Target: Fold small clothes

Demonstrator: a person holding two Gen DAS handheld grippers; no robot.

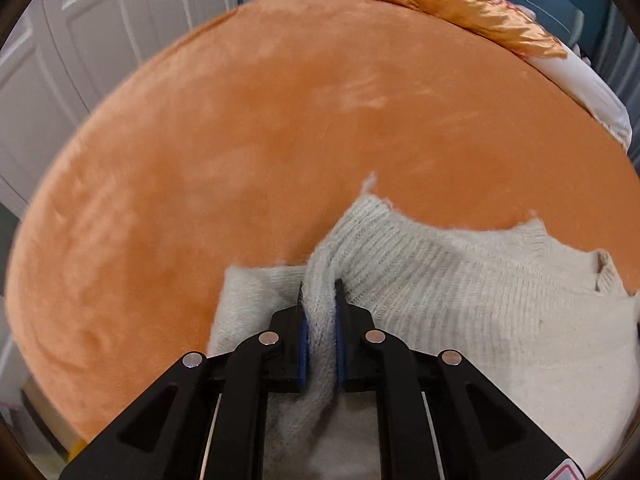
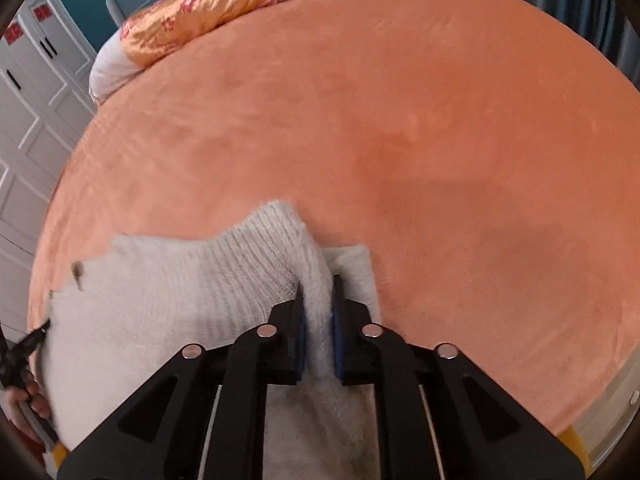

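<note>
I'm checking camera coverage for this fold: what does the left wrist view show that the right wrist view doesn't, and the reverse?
Only the left wrist view shows the sweater's notched edge at its right.

Only the right wrist view shows the person's hand at the lower left and a small brown tag.

Both show closed tongs, left and right, each pinching a ridge of the white knit sweater on the orange blanket, with a floral pillow behind.

Soft, even indoor light fills both views — bright enough, no hard glare. The orange bedspread (image 1: 280, 140) shows a faint dark shadow patch in the right wrist view. Fisheye bending curves the bed's edge and darkens the corners. The knit sweater (image 1: 460, 300) is smeared with motion blur — its edges fuzzy.
</note>
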